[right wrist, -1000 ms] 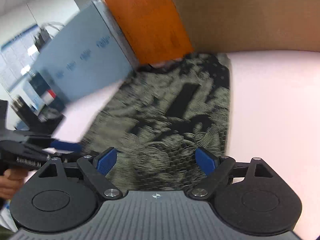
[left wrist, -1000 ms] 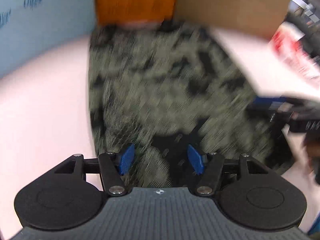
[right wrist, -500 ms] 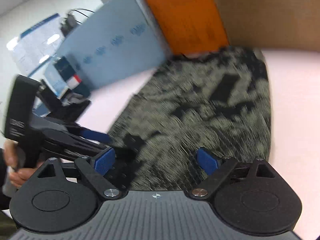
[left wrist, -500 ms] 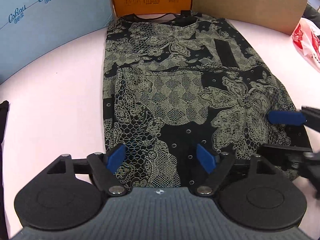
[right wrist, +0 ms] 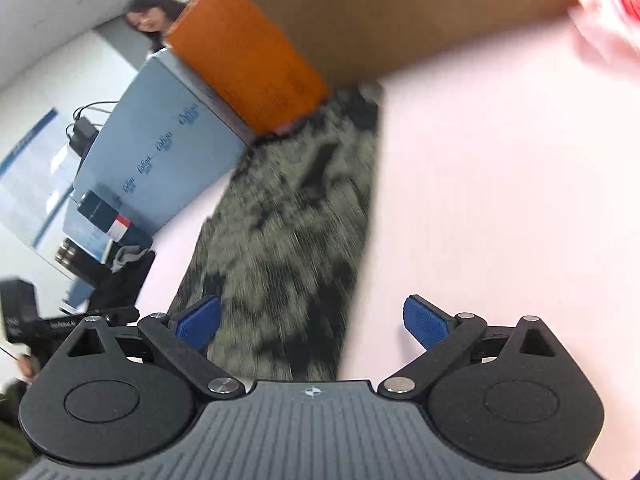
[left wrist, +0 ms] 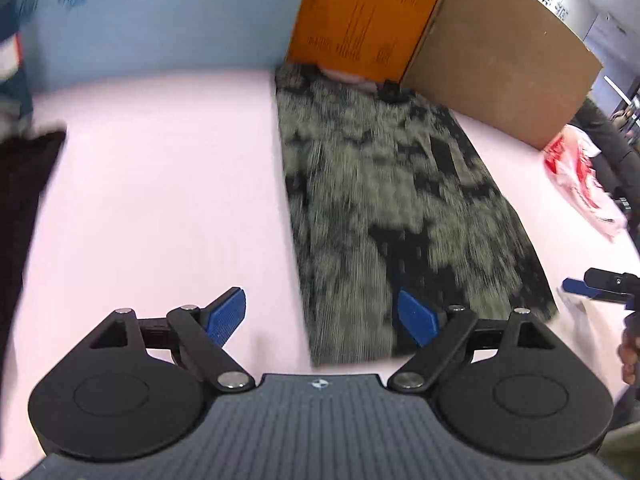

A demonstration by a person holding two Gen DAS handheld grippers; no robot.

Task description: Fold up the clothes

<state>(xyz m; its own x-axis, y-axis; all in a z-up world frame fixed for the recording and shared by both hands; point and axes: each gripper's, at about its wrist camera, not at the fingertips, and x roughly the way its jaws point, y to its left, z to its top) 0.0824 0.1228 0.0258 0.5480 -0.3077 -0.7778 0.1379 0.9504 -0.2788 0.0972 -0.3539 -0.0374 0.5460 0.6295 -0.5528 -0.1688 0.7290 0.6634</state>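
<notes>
A black garment with a pale lace print [left wrist: 384, 208] lies flat in a long folded strip on the pink table [left wrist: 160, 200]. My left gripper [left wrist: 320, 316] hovers over its near left corner. Its jaws are opening, one blue pad over bare table and the other over the cloth, with nothing pressed between them. In the right wrist view my right gripper [right wrist: 312, 322] straddles the garment's [right wrist: 288, 240] near right edge. Its jaws are also opening and grip nothing. Both views are blurred by motion.
A blue box [left wrist: 140, 20], an orange box [left wrist: 360, 16] and a brown cardboard sheet [left wrist: 500, 52] stand along the table's far side. A red and white plastic bag [left wrist: 580, 184] lies at the right, dark cloth [left wrist: 24, 184] at the left. A person [right wrist: 152, 16] stands behind the boxes.
Both grippers have let go of the garment's near hem and spread their jaws wider. The left one slid to the cloth's left edge, the right one to its right edge.
</notes>
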